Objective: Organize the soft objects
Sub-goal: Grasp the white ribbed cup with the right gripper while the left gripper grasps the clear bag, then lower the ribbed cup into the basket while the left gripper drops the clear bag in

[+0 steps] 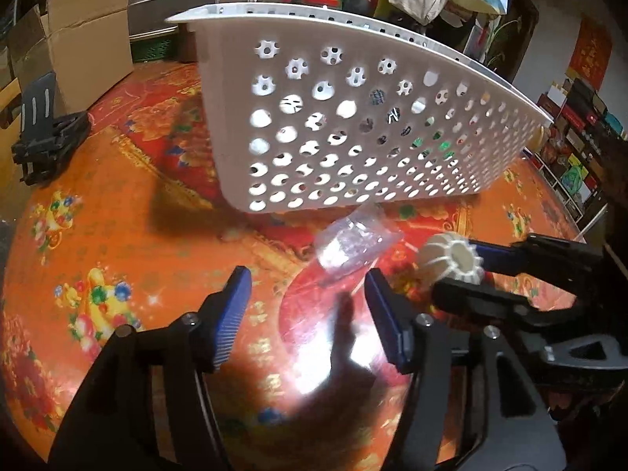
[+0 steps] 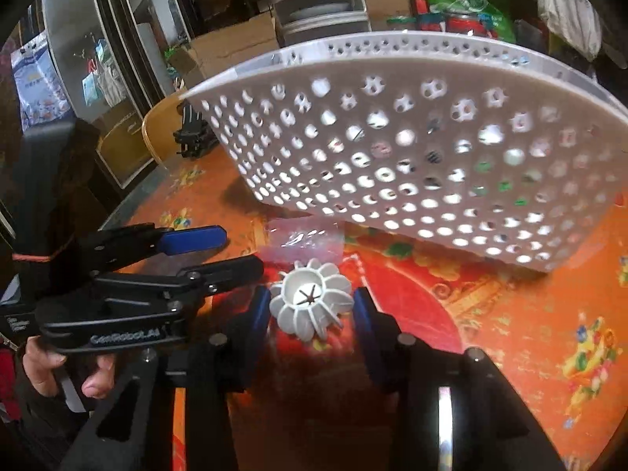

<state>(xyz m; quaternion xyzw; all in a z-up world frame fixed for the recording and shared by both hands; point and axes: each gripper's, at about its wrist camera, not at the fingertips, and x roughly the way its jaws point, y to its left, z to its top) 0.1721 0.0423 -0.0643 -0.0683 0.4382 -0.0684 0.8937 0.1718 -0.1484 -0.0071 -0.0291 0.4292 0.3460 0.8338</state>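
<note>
A white ribbed soft toy [image 2: 312,302] sits between the blue pads of my right gripper [image 2: 311,312], and both pads touch its sides. The left wrist view shows the same toy [image 1: 451,259] in the right gripper [image 1: 471,272] at the right. My left gripper [image 1: 306,294] stands open over the orange tablecloth with nothing between its fingers. It also shows at the left of the right wrist view as the left gripper [image 2: 231,253]. A clear plastic bag [image 1: 353,243] [image 2: 306,239] lies just beyond both grippers. Behind it stands a white perforated basket [image 1: 353,125] [image 2: 431,157] with items dimly visible through its holes.
A cardboard box [image 1: 86,39] and a black folded stand [image 1: 47,133] sit at the table's far left. A wooden chair back [image 2: 157,133] is beyond the table edge. A person's hand [image 2: 43,369] grips the left tool. Shelves and bags crowd the background.
</note>
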